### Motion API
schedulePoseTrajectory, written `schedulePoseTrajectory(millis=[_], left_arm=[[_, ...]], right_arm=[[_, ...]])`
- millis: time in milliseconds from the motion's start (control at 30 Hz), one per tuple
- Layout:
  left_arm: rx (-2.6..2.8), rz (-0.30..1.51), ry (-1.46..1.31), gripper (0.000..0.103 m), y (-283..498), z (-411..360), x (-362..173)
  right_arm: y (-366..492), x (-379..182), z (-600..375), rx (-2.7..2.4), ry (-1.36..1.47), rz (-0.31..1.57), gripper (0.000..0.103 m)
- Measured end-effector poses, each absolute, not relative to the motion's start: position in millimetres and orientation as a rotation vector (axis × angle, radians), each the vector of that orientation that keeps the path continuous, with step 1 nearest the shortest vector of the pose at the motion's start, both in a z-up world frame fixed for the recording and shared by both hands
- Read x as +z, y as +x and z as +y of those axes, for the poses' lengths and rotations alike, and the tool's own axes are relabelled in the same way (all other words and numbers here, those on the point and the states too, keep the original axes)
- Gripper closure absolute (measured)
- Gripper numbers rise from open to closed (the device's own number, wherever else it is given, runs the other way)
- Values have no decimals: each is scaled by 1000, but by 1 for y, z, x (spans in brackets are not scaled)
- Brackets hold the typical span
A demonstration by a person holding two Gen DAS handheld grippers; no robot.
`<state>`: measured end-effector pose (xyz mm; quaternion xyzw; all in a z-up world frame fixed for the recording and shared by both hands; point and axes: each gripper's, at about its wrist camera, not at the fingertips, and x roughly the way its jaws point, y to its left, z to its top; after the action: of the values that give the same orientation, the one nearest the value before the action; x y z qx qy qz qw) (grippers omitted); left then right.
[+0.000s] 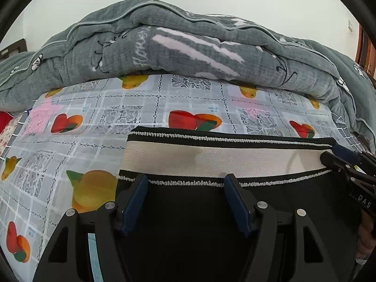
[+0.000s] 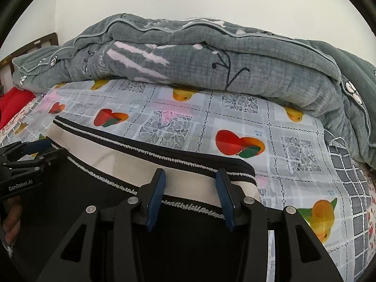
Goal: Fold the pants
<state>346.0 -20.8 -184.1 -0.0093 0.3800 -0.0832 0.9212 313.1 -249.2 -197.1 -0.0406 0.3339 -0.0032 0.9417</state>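
Fingers of both grippers are spread apart, and nothing sits between them. The left gripper [image 1: 185,181] hovers with its blue-padded tips at the near edge of the cream waistband [image 1: 211,157], toward that band's left end; whether the tips touch the cloth I cannot tell. The right gripper [image 2: 190,176] hangs the same way over the waistband's right end, its tips overlapping the cream stripe, jaws released.

Each tool shows in the other's view: the right one enters at the waistband's right end in the left wrist view, and the left one lies at the band's left end in the right wrist view.

The pants [image 1: 199,223] lie flat, black fabric running from the waistband back toward the grippers, the band itself trimmed in black with white stitching. Beyond the waistband stretches the fruit-printed cover [image 1: 82,141], and beyond that a heaped grey quilt [image 1: 188,47].

Judging by this, the step in hand is taking hold at the waist corners, or perhaps smoothing after a fold; I cannot say which. The next move likely calls for both tips to sink onto the band's two ends, close firmly through all layers, and lift evenly so the fold stays square.
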Motion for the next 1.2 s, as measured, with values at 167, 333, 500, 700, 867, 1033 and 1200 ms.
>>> schedulePoseTrajectory(millis=[167,333,500,700,867,1033,1200], left_arm=[[-169,778,-22,37,351,-20,-184],[-167,776,-24,37,356,-20,-184],[-167,775,-26,37,361,-20,-185],[-168,781,-13,34,362,-22,-184],[-182,802,23,30,363,-26,-184],[-236,868,130,30,345,-29,-175],[-274,874,234,30,284,-32,-172]], right_arm=[[319,-197,-248,-7,-82,677,58],[323,-197,-248,-7,-82,674,58],[328,-198,-250,1,-70,671,58],[330,-198,-251,9,-63,677,57],[332,-196,-250,27,-89,706,57],[321,-184,-261,66,-88,788,58],[253,-175,-260,86,-58,785,60]])
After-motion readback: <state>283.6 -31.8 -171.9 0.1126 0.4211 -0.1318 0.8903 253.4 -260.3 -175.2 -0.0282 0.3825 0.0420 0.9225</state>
